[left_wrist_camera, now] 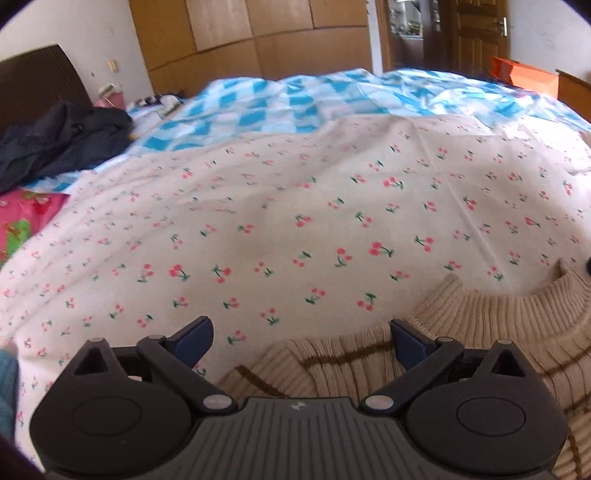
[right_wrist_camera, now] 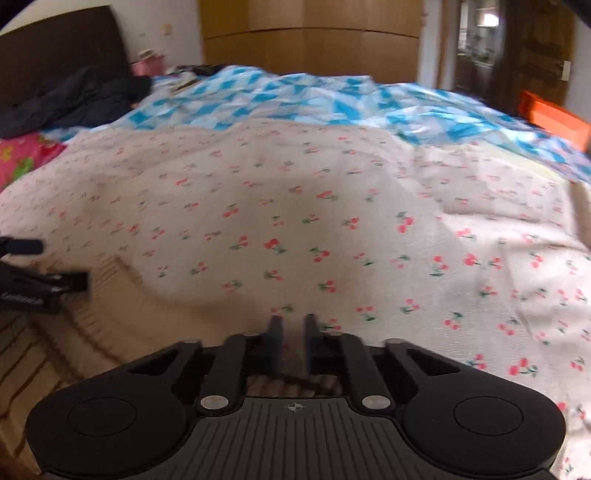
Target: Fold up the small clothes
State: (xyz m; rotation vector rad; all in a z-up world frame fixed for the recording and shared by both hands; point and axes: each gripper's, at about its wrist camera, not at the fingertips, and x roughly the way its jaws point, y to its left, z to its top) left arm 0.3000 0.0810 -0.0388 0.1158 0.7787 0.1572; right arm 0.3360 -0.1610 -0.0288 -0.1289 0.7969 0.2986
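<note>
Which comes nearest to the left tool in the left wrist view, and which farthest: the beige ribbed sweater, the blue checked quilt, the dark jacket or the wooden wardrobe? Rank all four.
1. Beige ribbed sweater, just under the left tool, lower right.
2. Dark jacket, far left; and
3. Blue checked quilt, mid-bed: too close to call.
4. Wooden wardrobe, against the back wall.

Both tools are matte black plastic — the left gripper [left_wrist_camera: 301, 341] and right gripper [right_wrist_camera: 293, 341] alike. Each has a ribbed grey centre plate with a small crosshair mark, round side discs, silver pivot screws and dark-blue jaw pads.
</note>
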